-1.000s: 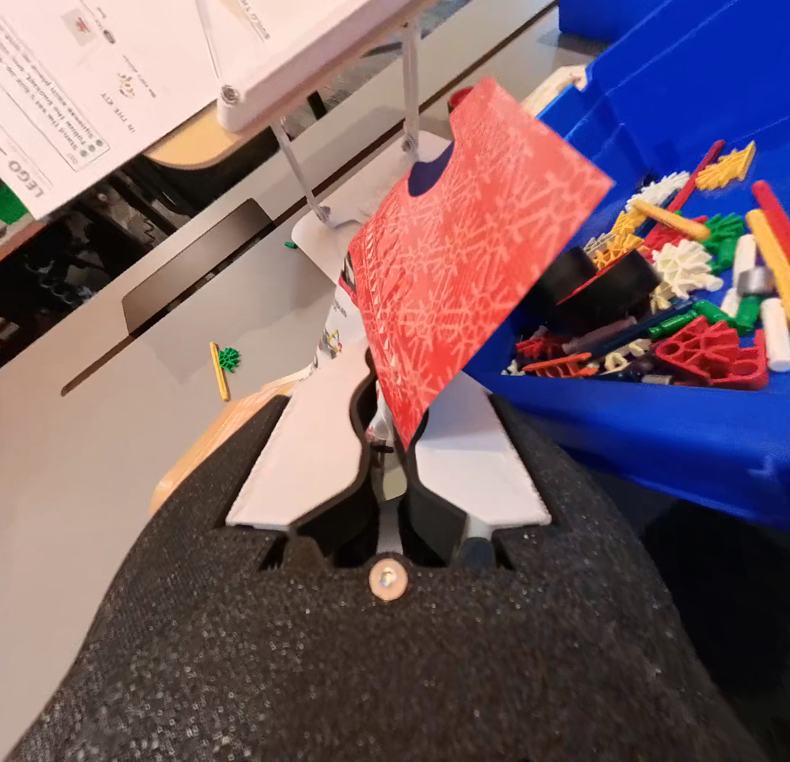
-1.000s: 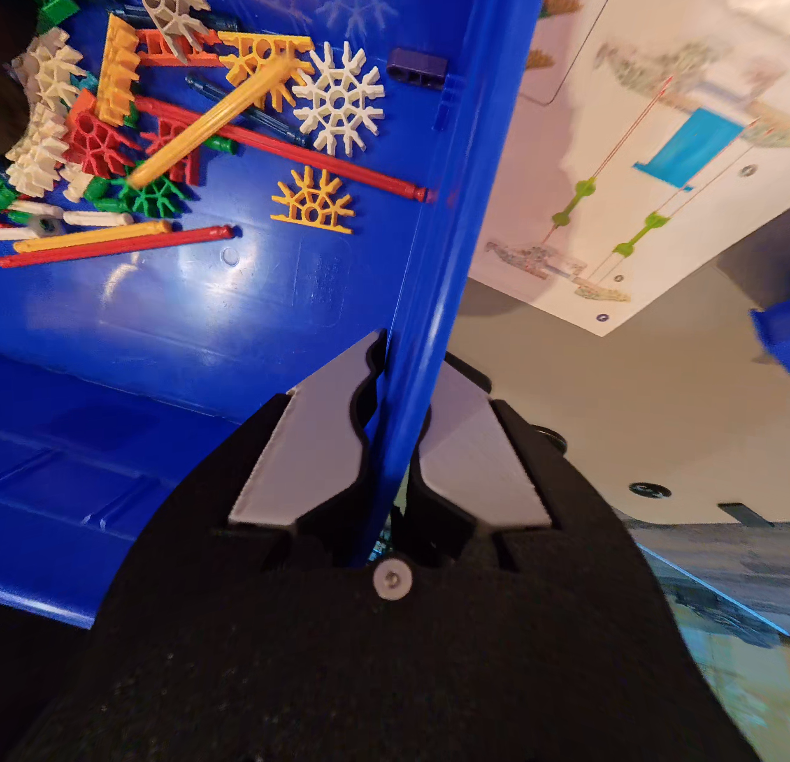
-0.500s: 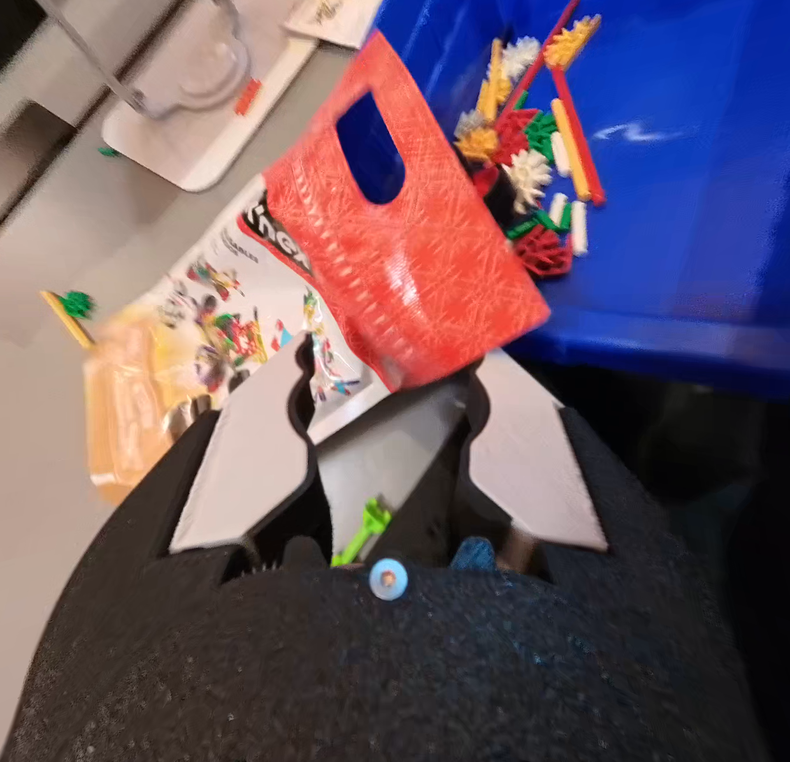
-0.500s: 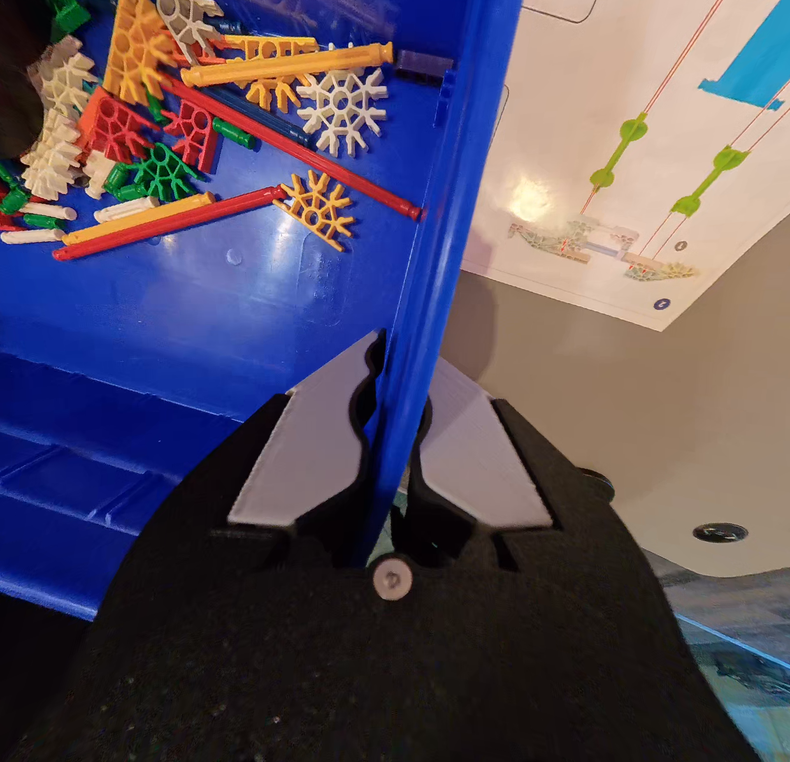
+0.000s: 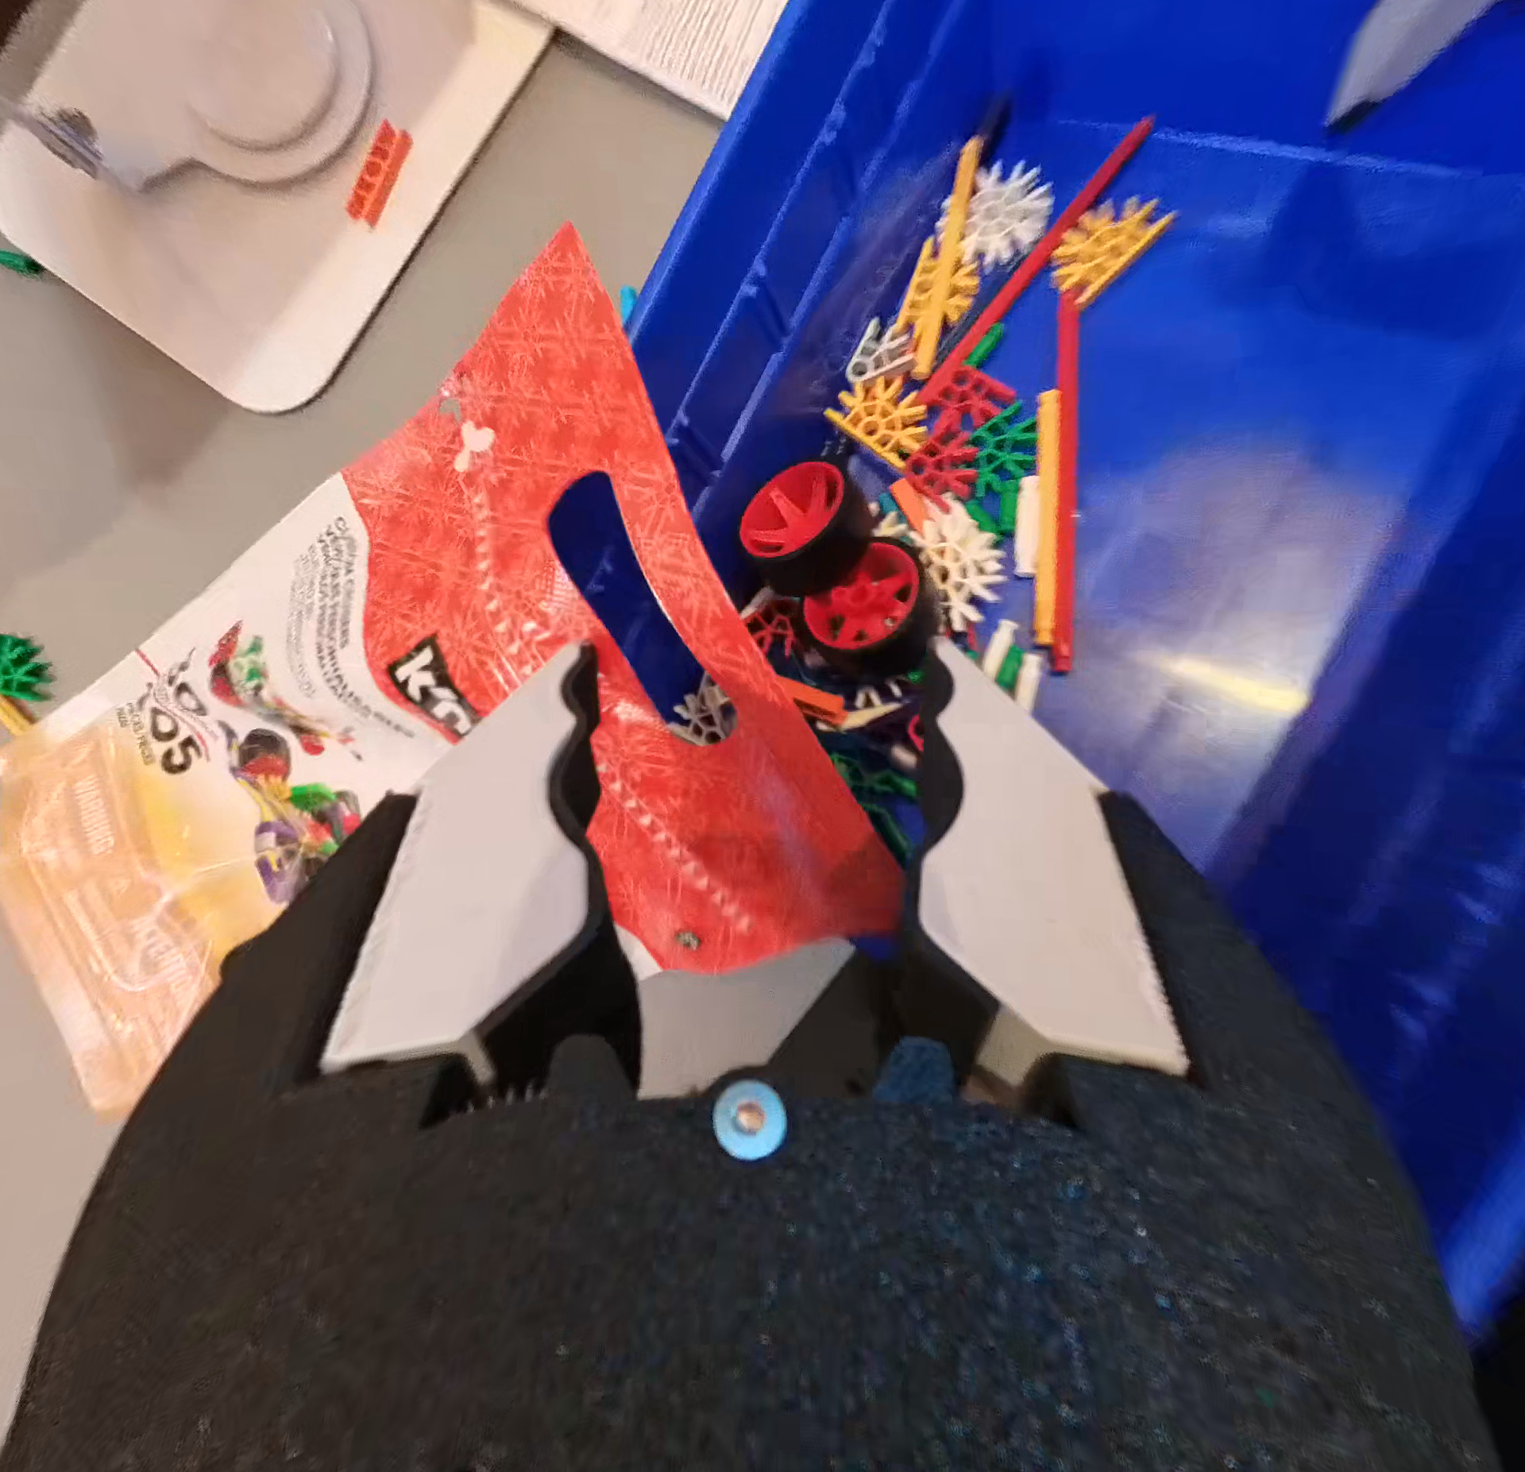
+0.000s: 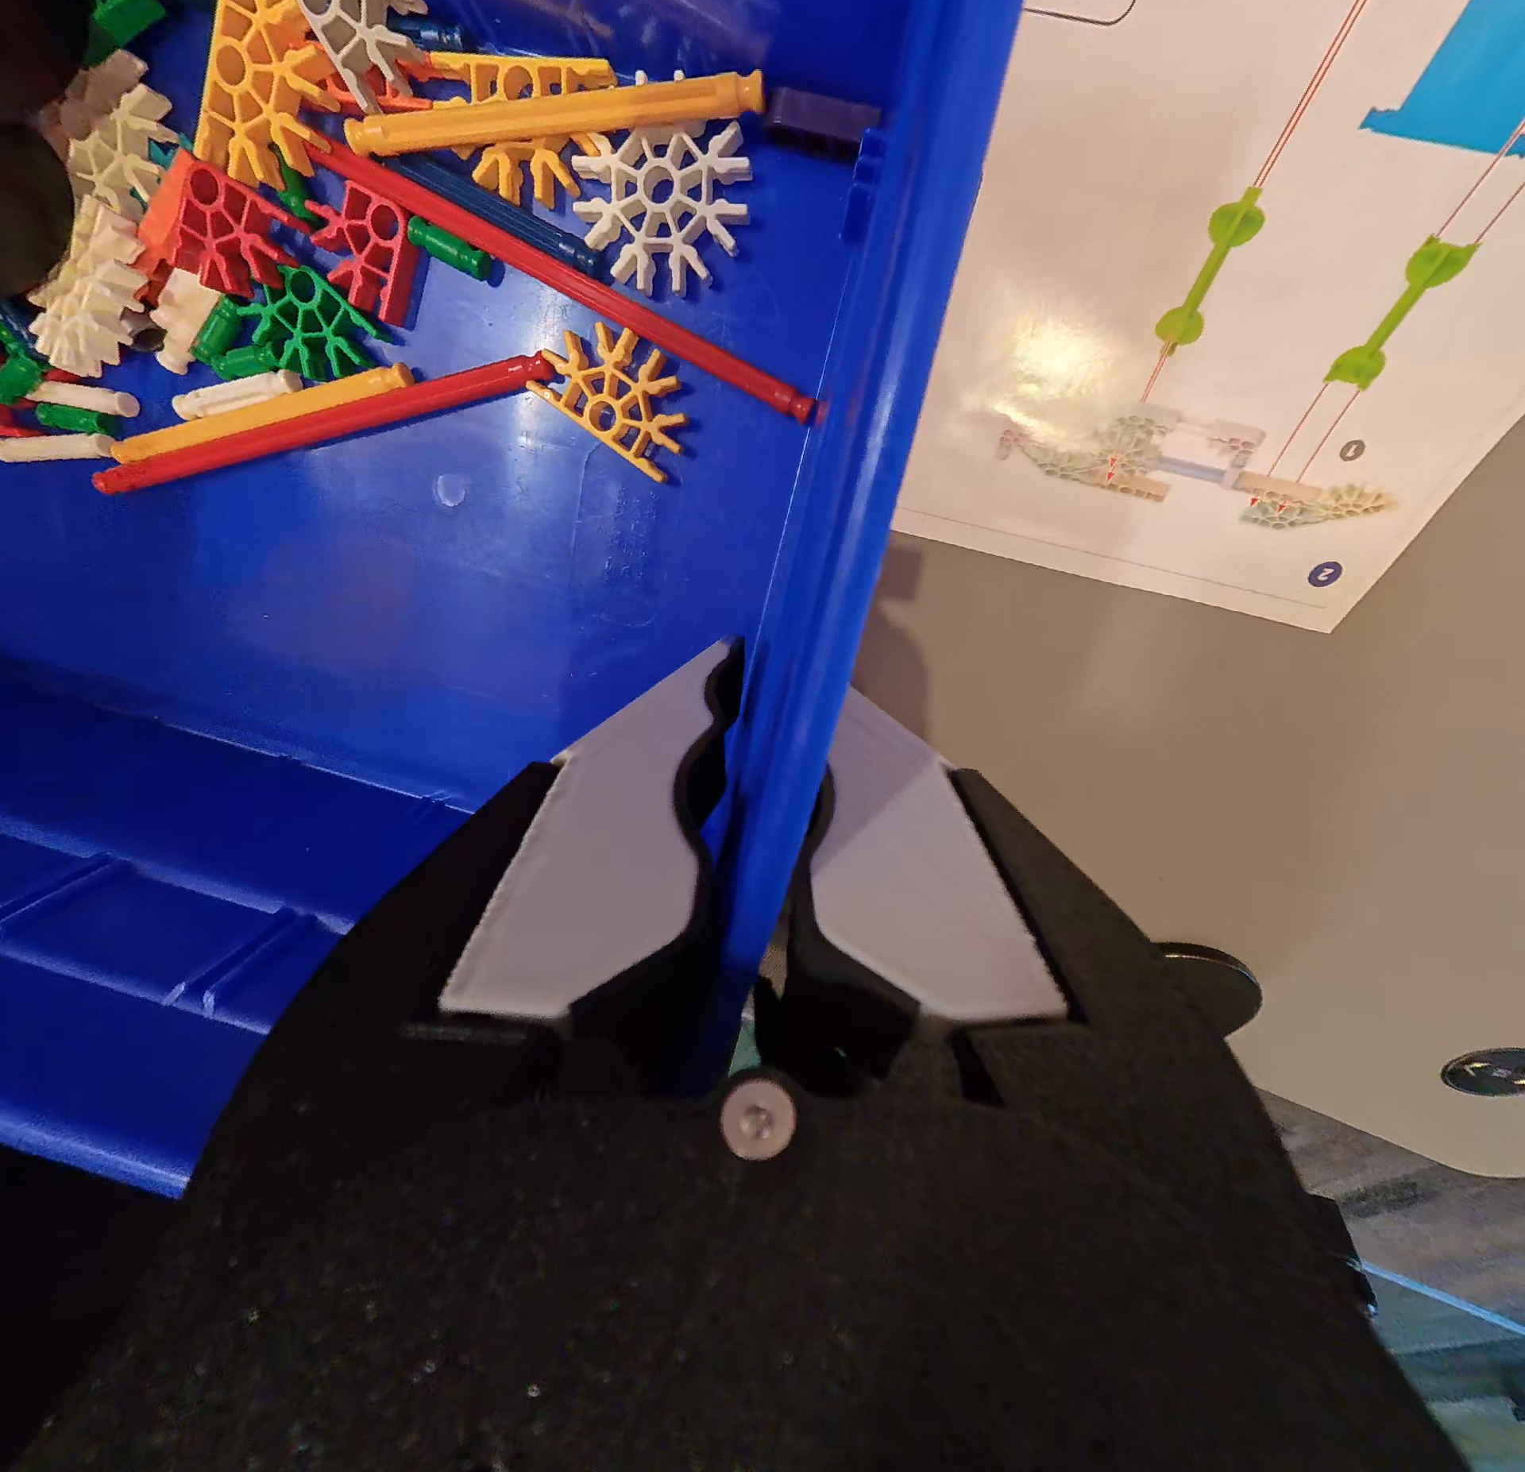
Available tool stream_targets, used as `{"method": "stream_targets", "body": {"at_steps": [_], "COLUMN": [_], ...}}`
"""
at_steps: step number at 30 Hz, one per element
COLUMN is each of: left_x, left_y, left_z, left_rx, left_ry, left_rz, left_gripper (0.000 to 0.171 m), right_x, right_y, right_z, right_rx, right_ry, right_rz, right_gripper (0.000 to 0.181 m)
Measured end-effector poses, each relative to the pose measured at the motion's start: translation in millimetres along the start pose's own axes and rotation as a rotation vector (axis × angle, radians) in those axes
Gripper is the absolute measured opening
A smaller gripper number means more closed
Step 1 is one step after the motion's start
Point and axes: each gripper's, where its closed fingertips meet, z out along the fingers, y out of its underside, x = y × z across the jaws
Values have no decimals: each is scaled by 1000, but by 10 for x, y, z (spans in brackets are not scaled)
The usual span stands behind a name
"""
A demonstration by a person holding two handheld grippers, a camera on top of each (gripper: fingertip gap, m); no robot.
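My left gripper (image 5: 759, 656) is open. The red header card of a toy package (image 5: 528, 475) lies loose between its spread jaws, beside the blue bin's (image 5: 1320, 524) near wall. The package's clear yellowish bag (image 5: 107, 879) rests on the grey table. In the bin lie several coloured rods and connectors (image 5: 949, 409) and two red wheels with black tyres (image 5: 833, 574). My right gripper (image 6: 784, 689) is shut on the bin's side wall (image 6: 866, 442), with the pieces (image 6: 330, 219) spread inside to its left. One of its fingers (image 5: 1419, 37) shows in the left wrist view.
A white stand base (image 5: 206, 161) with a small orange piece (image 5: 375, 170) sits on the table beyond the package. A green connector on a yellow rod (image 5: 21, 673) lies at the left. A printed instruction sheet (image 6: 1238, 277) lies right of the bin. Two dark round fittings (image 6: 1213, 978) sit in the tabletop. Tip to tip, the grippers are about 25 centimetres apart.
My left gripper has opened and let go of the red package card, then swung to look down on the package and bin. The right gripper stays shut on the bin wall; pieces slid a little.
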Motion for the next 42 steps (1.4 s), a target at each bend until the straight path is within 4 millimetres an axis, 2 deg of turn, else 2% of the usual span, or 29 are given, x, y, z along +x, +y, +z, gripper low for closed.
{"method": "stream_targets", "body": {"at_steps": [2, 4, 6, 11, 17, 20, 26, 29, 32, 35, 39, 42], "left_x": [-89, -165, -116, -43, 78, 250, 480, 620, 672, 618, 617, 655], "left_y": [67, 37, 52, 129, 63, -24, -56, -159, -119, -57, 32, -51], "left_z": [175, 198, 230, 310, 303, 248, 176, 103, 137, 129, 76, -40], "left_rx": [-63, -55, -85, -93, -58, -13, -1, 29, 10, -20, -72, -39], "left_ry": [-60, -97, -50, -16, 76, 209, 351, 455, 511, 521, 568, 641], "left_rz": [11, 0, 14, -7, -69, -170, -204, -227, -258, -244, -236, -278], "left_gripper": [65, 43, 18, 8, 1, 0, 0, 0, 0, 0, 0, 0], "right_x": [-6, -8, -14, -2, 17, 23, 30, 31, 29, -15, -155, -242], "right_y": [-1, -2, -15, -31, -46, -54, -40, -16, 11, 62, 151, 199], "right_z": [5, 11, 24, 47, 80, 91, 118, 128, 134, 149, 165, 154], "right_rx": [7, 14, 28, 49, 80, 93, 128, 141, 150, 167, 174, 226], "right_ry": [-2, 0, -3, 6, 27, 38, 59, 58, 66, 53, 1, -59], "right_rz": [5, 10, 20, 18, 20, 16, 5, 11, 17, 29, 29, 40], "right_gripper": [3, 3, 3, 3, 3, 2, 1, 1, 2, 4, 13, 25]}}
